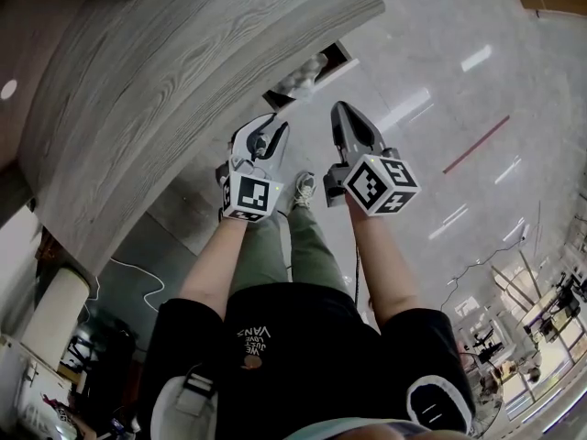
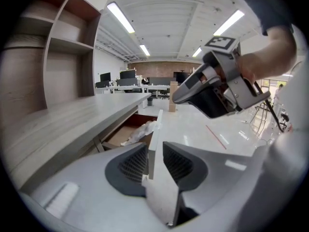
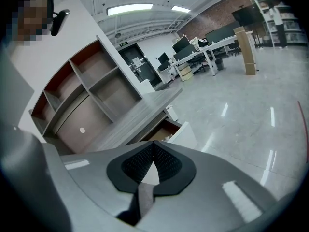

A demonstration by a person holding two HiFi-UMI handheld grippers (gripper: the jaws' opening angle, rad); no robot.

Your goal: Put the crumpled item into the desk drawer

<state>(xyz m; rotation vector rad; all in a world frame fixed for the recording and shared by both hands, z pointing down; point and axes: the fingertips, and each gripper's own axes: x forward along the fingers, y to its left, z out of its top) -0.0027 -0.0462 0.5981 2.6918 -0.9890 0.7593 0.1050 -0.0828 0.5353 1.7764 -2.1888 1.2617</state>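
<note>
The desk drawer (image 1: 337, 55) stands pulled out from under the grey wooden desk (image 1: 183, 81). Inside it lies the crumpled white item (image 1: 301, 79) (image 2: 144, 129). My left gripper (image 1: 273, 128) (image 2: 154, 161) straddles the top edge of the white drawer front (image 2: 155, 127), and its pads hold that panel. My right gripper (image 1: 342, 113) (image 3: 153, 146) hovers a little above and to the right of the drawer, shut with nothing between its pads. In the left gripper view the right gripper (image 2: 181, 96) hangs above the drawer front. From the right gripper view the drawer (image 3: 164, 131) lies ahead and below.
A shelf unit with open compartments (image 3: 91, 86) rises behind the desk top (image 3: 140, 112). Glossy floor (image 1: 440, 81) spreads to the right, with a red line (image 1: 477, 145) on it. The person's legs and shoe (image 1: 303, 189) stand beside the desk. Office desks and a cardboard box (image 3: 244, 50) stand far off.
</note>
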